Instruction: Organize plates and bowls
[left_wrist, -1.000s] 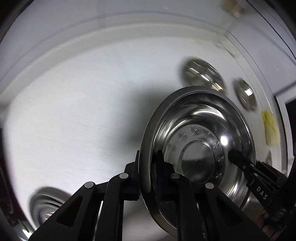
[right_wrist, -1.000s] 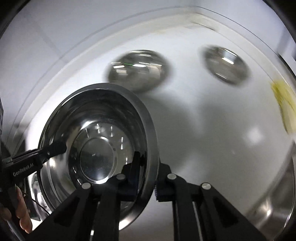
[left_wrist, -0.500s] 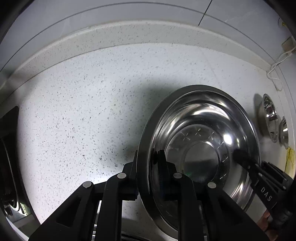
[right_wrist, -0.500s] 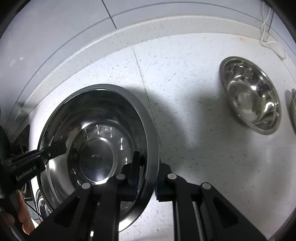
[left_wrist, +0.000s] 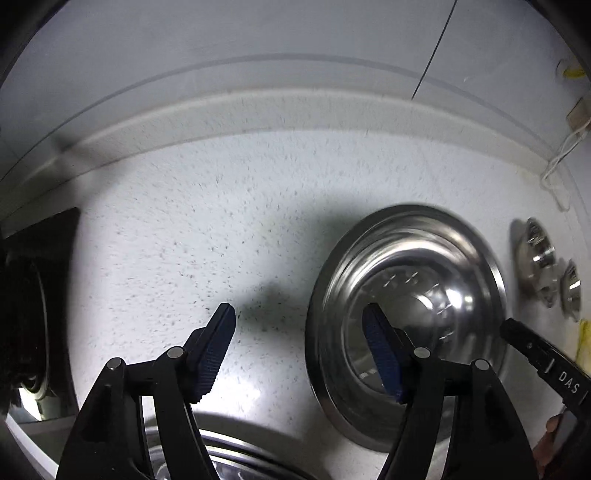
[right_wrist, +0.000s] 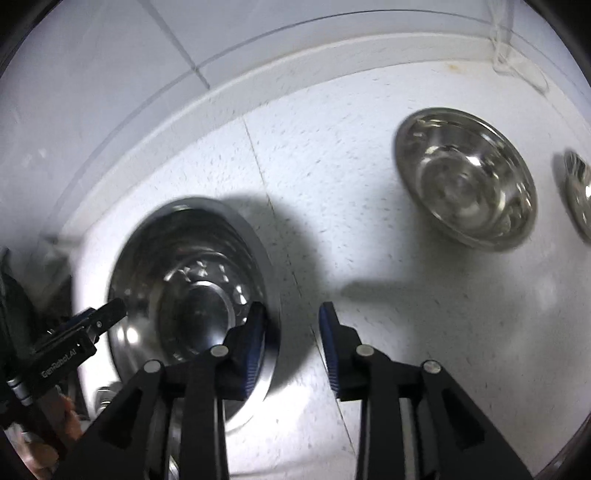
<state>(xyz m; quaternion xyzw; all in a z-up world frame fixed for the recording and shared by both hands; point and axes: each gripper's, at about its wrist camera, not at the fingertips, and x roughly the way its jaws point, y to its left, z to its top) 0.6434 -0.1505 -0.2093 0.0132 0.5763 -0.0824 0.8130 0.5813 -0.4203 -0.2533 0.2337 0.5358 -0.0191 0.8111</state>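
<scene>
With both grippers spread, one large steel bowl (left_wrist: 406, 317) is seen resting on the desk (left_wrist: 221, 229), gripped by neither. Left gripper (left_wrist: 299, 332): jaws have just been opening, wide apart now, one blue ribbed pad over the bowl's inside, the other over bare desk, the near rim between them and no contact made. Right gripper (right_wrist: 291, 332): jaws have also just been opening, a narrower gap shown, one pad over the inner wall by the bowl's rim, the other outside it; no pinch is seen.

Count: three steel bowls are visible in the right wrist view — the large bowl (right_wrist: 192, 295), one medium bowl (right_wrist: 465, 177) well apart to the right, and one smaller bowl (right_wrist: 580, 192) cut off by the frame edge. A curved steel rim (left_wrist: 229, 454) of something further is seen at the bottom of the left wrist view; its kind cannot be told.

Materials: bowls are polished stainless, round, with a wide flat lip and a flat circular base ringed by stamped marks. Desk is white speckled stone with a raised rounded back edge; the wall behind is glossy white tile (right_wrist: 110, 74). Gripper fingers are black plastic with metal pins.
</scene>
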